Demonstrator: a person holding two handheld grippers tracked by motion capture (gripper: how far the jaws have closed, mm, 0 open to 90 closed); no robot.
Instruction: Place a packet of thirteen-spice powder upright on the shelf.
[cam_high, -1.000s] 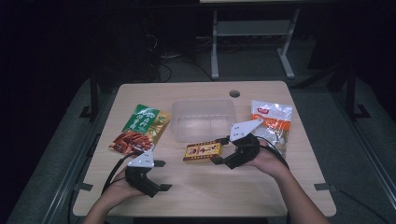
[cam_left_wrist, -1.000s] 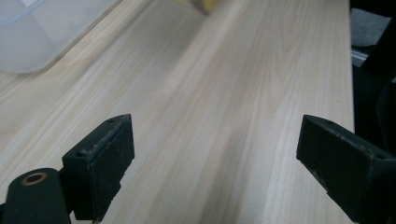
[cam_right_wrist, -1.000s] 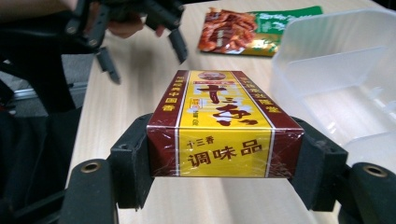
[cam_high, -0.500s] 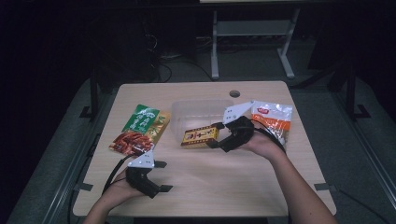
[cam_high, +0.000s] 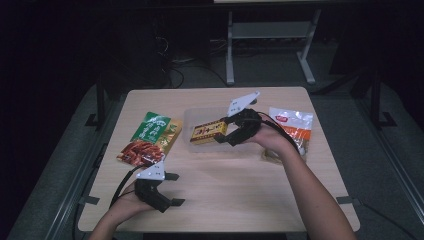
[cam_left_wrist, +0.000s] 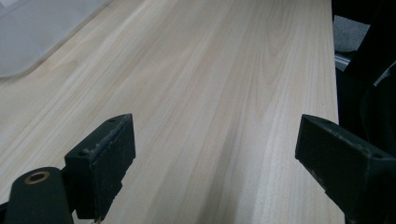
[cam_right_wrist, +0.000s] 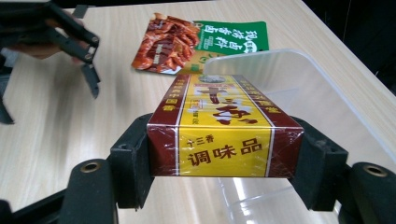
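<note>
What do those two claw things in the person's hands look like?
Both are black. The left gripper and the right gripper each carry a pale grey three-cornered plate on top, and a black cable trails from each. Up close, the left gripper's fingers are blocky black pads with small holes and scuffed edges, and a brass-coloured ring sits at the joint. The forearms are bare, with no sleeves in sight.
</note>
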